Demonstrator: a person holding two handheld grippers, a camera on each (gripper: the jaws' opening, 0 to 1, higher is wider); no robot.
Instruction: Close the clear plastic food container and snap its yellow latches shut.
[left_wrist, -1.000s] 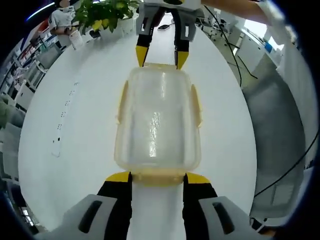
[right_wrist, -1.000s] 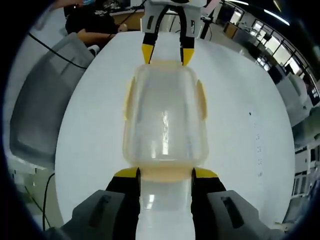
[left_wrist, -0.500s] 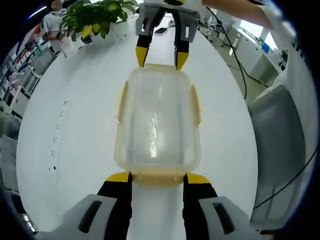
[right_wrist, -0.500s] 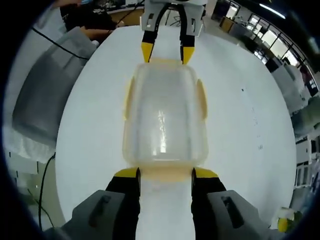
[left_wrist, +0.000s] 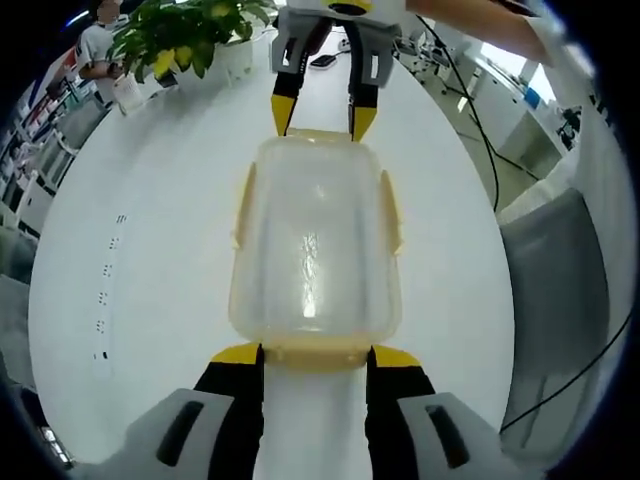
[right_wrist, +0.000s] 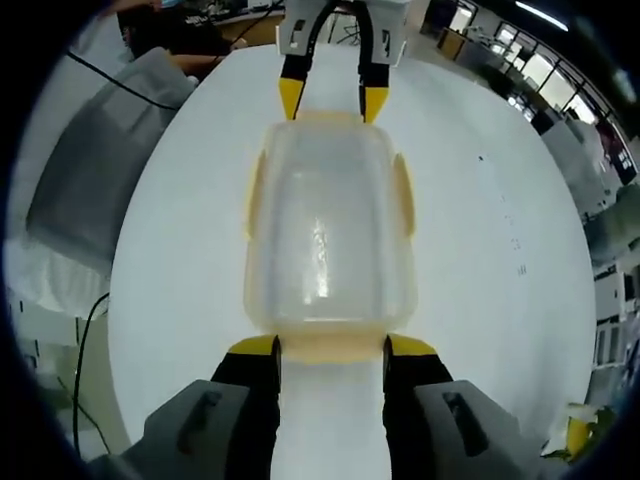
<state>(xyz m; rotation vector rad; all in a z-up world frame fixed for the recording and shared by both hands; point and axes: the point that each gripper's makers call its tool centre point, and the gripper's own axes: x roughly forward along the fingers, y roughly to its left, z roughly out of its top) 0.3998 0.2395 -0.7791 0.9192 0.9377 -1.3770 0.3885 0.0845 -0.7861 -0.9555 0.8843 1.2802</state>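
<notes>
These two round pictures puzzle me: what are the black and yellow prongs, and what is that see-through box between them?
No robot here: a person holds a two-pronged gripper in each hand, and a fisheye camera rides on each. In the left gripper view, the left gripper rises from the bottom, and the right gripper faces it from the far side. The right gripper view looks back the opposite way. Between them sits a clear plastic food container with yellow latches along its sides, on a white table. Each gripper's open prongs sit against an end of the container. A potted plant stands at the table's far edge.
</notes>
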